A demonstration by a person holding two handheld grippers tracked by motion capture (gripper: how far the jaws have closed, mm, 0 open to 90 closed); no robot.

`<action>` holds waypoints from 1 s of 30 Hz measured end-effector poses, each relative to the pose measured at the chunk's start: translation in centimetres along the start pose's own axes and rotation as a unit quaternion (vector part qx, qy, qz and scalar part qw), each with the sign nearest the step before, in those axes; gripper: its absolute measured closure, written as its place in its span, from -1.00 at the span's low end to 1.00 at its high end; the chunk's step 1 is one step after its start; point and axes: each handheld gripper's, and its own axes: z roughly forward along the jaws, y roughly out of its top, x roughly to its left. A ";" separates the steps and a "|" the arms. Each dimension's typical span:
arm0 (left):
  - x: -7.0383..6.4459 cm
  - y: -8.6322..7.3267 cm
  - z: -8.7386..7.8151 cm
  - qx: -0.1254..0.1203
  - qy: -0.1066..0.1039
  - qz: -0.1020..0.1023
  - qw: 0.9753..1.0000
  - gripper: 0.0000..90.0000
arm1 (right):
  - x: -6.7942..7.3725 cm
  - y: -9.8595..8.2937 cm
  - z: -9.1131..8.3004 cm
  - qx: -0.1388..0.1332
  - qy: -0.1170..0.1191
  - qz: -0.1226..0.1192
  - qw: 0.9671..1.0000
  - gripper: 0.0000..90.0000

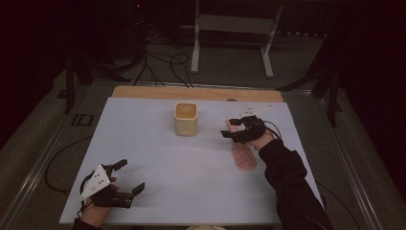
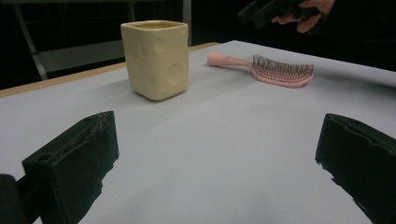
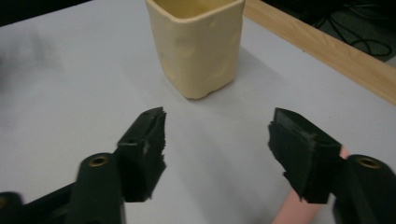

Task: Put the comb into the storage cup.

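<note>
High view | right gripper (image 1: 235, 128) centre-right, jaws spread and empty over pink hairbrush (image 1: 243, 157) handle, lined up to grasp | cream cup (image 1: 186, 119) upright mid-tabletop (image 1: 143, 143) | left gripper (image 1: 125, 178) lower left, wide open, idle

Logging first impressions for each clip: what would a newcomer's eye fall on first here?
Most likely the cream square cup, standing upright near the middle of the white table. Next comes the pink hairbrush, lying flat to the cup's right, with the open right claw above its handle end. The left claw hangs open at the near left corner, holding nothing.
</note>
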 end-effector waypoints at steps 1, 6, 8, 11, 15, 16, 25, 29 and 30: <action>0.0 0.0 0.0 0.000 0.000 0.000 1.000 -0.99 | -0.1 0.0 0.2 0.004 -0.001 0.001 1.000 -0.18; 0.0 0.0 0.0 -0.001 -0.001 -0.001 1.000 -0.99 | -0.8 -0.3 1.1 0.027 -0.016 -0.001 1.000 0.12; 0.0 0.0 0.0 -0.001 0.000 0.000 1.000 -0.99 | -0.9 -0.3 1.3 0.031 -0.017 0.000 0.999 0.17; 0.0 0.0 0.0 -0.001 -0.001 -0.001 1.000 -0.99 | -1.2 -0.5 1.7 0.044 -0.020 0.001 0.999 0.31; 0.0 0.0 0.0 -0.001 -0.001 -0.002 1.000 -0.99 | -1.4 -0.7 2.5 0.065 -0.024 -0.005 0.998 0.49; 0.1 0.0 0.0 -0.001 -0.001 -0.002 1.000 -0.99 | -1.4 -0.7 2.5 0.065 -0.024 -0.005 0.998 0.49; 0.1 0.0 0.0 -0.001 -0.001 -0.002 1.000 -0.99 | -2.1 -1.1 3.9 0.110 -0.046 -0.010 0.993 1.00; 0.1 0.0 0.0 -0.001 -0.001 -0.003 1.000 -0.99 | -2.7 -1.4 4.7 0.140 -0.057 -0.025 0.988 1.00; 0.1 0.0 0.0 -0.001 -0.001 -0.003 1.000 -0.99 | -2.7 -1.4 4.7 0.140 -0.057 -0.025 0.988 1.00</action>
